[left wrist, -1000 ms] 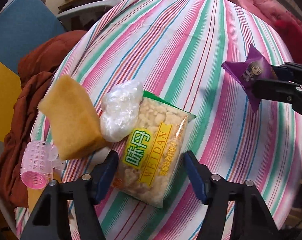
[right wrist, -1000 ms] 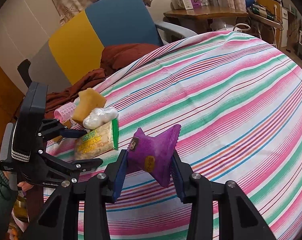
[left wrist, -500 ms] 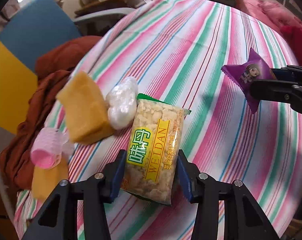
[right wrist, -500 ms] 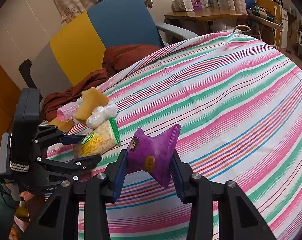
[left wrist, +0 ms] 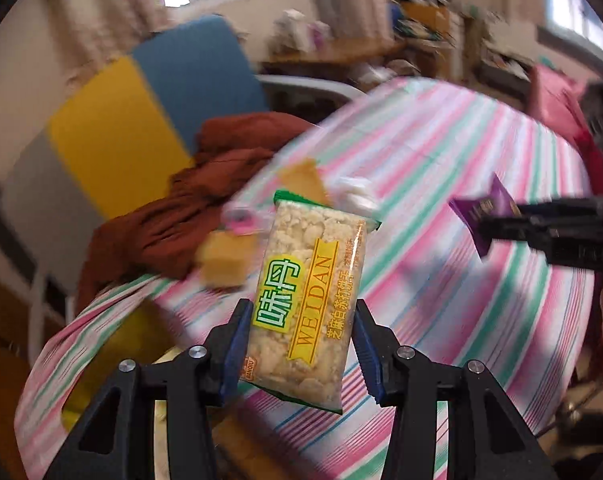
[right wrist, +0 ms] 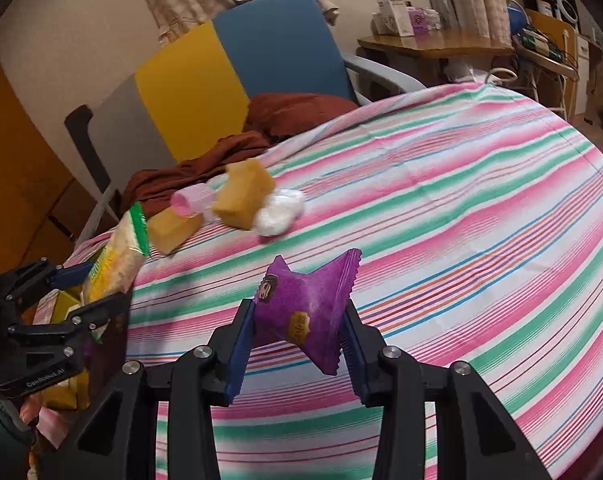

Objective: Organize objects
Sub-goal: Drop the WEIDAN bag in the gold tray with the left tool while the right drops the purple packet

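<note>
My left gripper [left wrist: 299, 342] is shut on a clear WEIDAN snack bag [left wrist: 307, 300] with a green top edge and holds it up off the striped table [left wrist: 441, 264]. The bag also shows at the left of the right wrist view [right wrist: 113, 264]. My right gripper [right wrist: 299, 342] is shut on a purple snack packet [right wrist: 305, 306] held above the table; that packet appears at the right of the left wrist view [left wrist: 481, 212]. On the table's far left lie an orange sponge [right wrist: 243, 194], a white plastic bag [right wrist: 279, 212], a pink hair roller [right wrist: 189, 200] and an orange block [right wrist: 171, 230].
A blue, yellow and grey chair [right wrist: 229, 76] with a brown cloth [right wrist: 285, 114] draped on it stands behind the table's left edge. A wooden desk [right wrist: 433, 46] with boxes stands at the back right.
My left gripper closed on the WEIDAN bag and lifted it up and back off the table. My right gripper kept holding the purple packet and stayed nearly still.
</note>
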The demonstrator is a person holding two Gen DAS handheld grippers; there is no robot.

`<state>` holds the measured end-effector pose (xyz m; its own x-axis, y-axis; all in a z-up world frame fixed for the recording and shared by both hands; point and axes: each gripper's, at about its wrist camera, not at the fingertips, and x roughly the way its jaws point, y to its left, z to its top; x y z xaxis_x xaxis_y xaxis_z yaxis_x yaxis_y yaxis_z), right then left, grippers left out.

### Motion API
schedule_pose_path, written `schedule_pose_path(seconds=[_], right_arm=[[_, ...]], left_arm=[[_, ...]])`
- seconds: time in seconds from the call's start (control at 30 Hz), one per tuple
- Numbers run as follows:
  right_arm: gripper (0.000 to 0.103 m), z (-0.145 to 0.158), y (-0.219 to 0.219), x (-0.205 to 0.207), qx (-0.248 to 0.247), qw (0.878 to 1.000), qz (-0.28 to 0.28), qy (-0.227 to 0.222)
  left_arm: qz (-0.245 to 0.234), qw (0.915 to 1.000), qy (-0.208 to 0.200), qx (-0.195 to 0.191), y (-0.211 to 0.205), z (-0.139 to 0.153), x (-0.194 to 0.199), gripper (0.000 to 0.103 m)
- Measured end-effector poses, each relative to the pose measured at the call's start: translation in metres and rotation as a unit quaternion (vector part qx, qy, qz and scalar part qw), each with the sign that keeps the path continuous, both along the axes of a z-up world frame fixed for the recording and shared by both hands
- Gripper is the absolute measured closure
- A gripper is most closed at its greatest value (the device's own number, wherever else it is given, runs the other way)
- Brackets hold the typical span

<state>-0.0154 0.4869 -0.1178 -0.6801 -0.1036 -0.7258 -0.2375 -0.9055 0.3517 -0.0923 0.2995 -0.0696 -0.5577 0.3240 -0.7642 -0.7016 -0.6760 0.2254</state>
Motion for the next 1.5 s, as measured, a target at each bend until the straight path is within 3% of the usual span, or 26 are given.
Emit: schedule_pose_path(seconds=[0.17,0.23,0.37,0.67,0.87,1.13,1.27,1.5], right_arm=[[0.061,0.023,-0.057,-0.007,0.012,0.998,0.052,0.018],[0.061,0.032,-0.081,-0.012,0.014,0.997,0.075,0.024],[0.061,0.047,-0.128,-0.021,0.02,0.992,0.12,0.035],[0.061,0.062,-0.185,-0.029,0.033,0.985,0.162,0.044],[0.061,0.057,-0.195,-0.033,0.036,0.984,0.169,0.032],[0.061,0.045,-0.203,-0.036,0.028,0.983,0.183,0.01],[0.061,0.029,-0.232,-0.045,0.023,0.976,0.217,-0.001],[0.056,0.012,-0.261,-0.046,0.028,0.969,0.245,-0.002]], left_arm=[[0.072,0.9963,0.045,0.008,-0.064,0.025,0.012,0.06],[0.093,0.9935,0.066,0.006,-0.091,0.033,0.035,0.06],[0.122,0.9903,0.066,0.015,-0.13,0.038,0.041,0.059],[0.205,0.9784,0.013,0.024,-0.204,0.002,0.012,0.059],[0.227,0.973,-0.007,0.04,-0.22,-0.007,0.007,0.059],[0.203,0.9777,-0.017,0.051,-0.204,-0.014,0.014,0.056],[0.21,0.9767,-0.004,0.044,-0.203,-0.016,0.02,0.035],[0.228,0.9725,-0.002,0.05,-0.212,-0.015,0.022,0.028]])
